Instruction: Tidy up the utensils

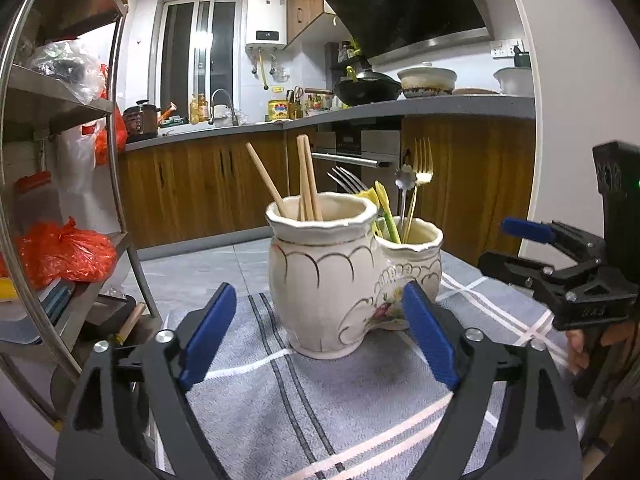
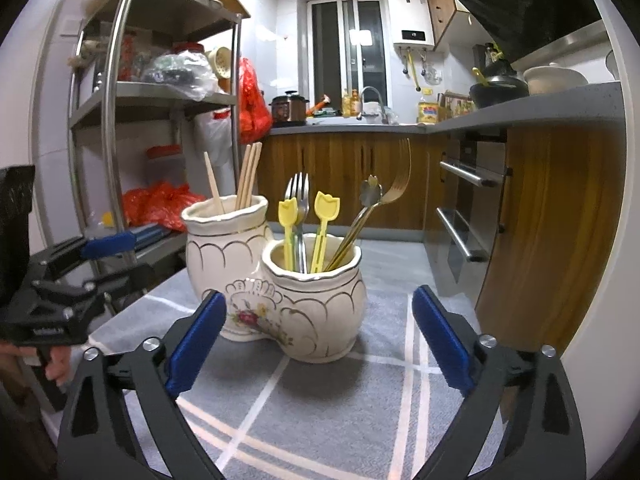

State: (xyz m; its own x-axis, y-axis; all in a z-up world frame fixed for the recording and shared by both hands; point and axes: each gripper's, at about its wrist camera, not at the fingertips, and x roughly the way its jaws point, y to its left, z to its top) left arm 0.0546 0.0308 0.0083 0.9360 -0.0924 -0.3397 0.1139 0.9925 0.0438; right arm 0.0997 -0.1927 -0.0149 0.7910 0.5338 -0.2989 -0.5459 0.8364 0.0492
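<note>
A cream double ceramic holder [image 1: 320,280] with gold trim stands on a grey striped cloth [image 1: 304,408]. Its taller pot holds several wooden chopsticks [image 1: 308,180]. The lower pot [image 2: 320,312] holds a silver fork [image 2: 298,196], two yellow tulip picks [image 2: 326,208], a gold fork [image 2: 400,184] and a flower-headed spoon [image 2: 370,192]. My left gripper [image 1: 320,286] is open just in front of the taller pot, with nothing between its blue pads [image 1: 208,336]. My right gripper [image 2: 320,292] is open in front of the lower pot, also holding nothing.
A steel shelf rack [image 2: 120,120] with red plastic bags [image 1: 64,252] stands to the left. Wooden cabinets, an oven [image 2: 464,208] and a grey counter [image 1: 400,106] with a wok and pots lie behind. A hand [image 1: 576,348] holds the right gripper's handle.
</note>
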